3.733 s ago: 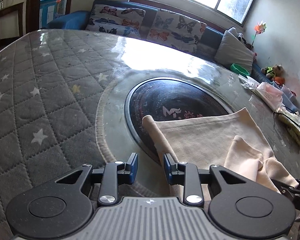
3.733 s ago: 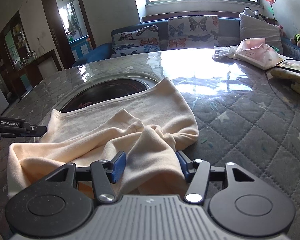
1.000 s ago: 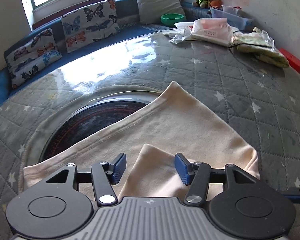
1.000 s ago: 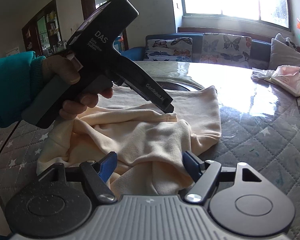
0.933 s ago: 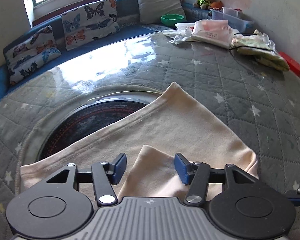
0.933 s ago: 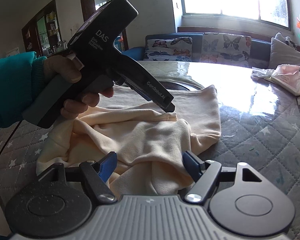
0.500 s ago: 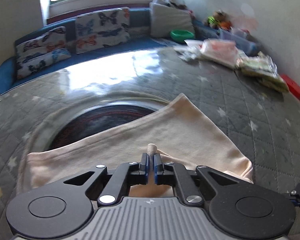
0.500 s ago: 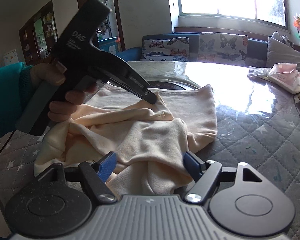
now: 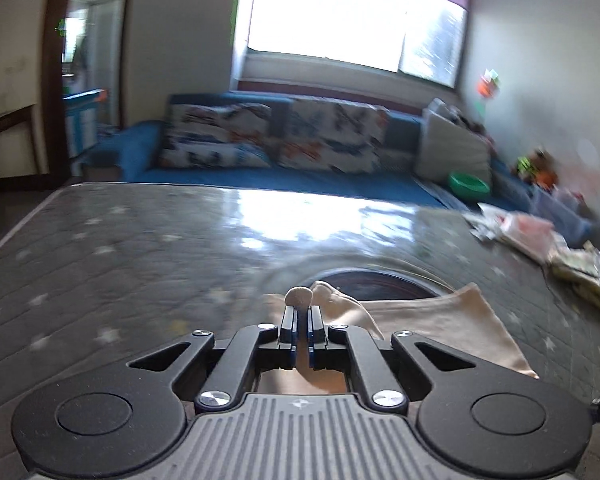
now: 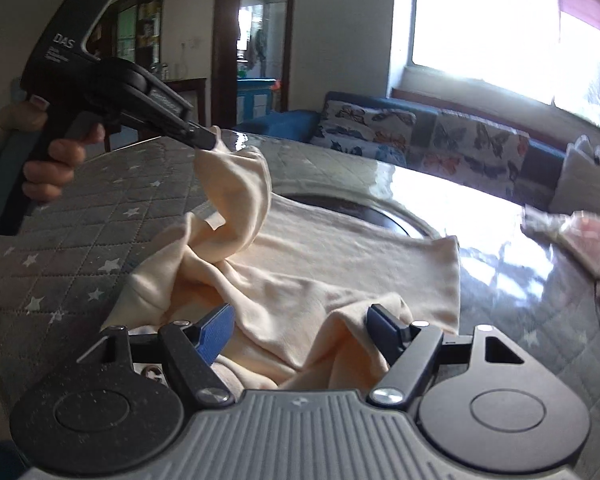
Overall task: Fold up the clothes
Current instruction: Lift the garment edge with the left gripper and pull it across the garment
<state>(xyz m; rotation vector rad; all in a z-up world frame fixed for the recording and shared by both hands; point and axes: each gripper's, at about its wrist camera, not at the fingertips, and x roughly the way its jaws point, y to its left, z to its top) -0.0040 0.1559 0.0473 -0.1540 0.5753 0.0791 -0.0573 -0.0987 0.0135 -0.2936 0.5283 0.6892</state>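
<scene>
Garment: cream garment [image 10: 320, 264], soft knit, lying partly spread and partly bunched on the table; far edge laid over the dark round inset; near folds heaped just ahead of the right gripper.
Raised part: one sleeve-like end of the garment lifted clear of the table, hanging in a twisted drape from the left gripper's tips; the rest stays on the surface.
Left gripper: left gripper [image 10: 204, 138], black, marked DAS, held in a hand [image 10: 48, 148] with a teal sleeve; jaws pinched tight on the cloth, a small nub of fabric showing past the tips in its own wrist view [image 9: 299, 322].
Right gripper: right gripper [image 10: 300, 322], jaws standing wide, blue pads either side of a bunched fold; pads do not press on the cloth.
Table: table [image 10: 80, 240], grey quilted cover with pale stars under a glossy clear sheet, strong window glare across the far half.
Inset: dark round inset [image 10: 380, 210] near the table's middle, partly covered by the garment.
Far edge items: pink and white packets [image 10: 580, 236] at the right side of the table, well apart from the garment.
Background: blue sofa [image 10: 420, 136] with butterfly-print cushions under a bright window.
</scene>
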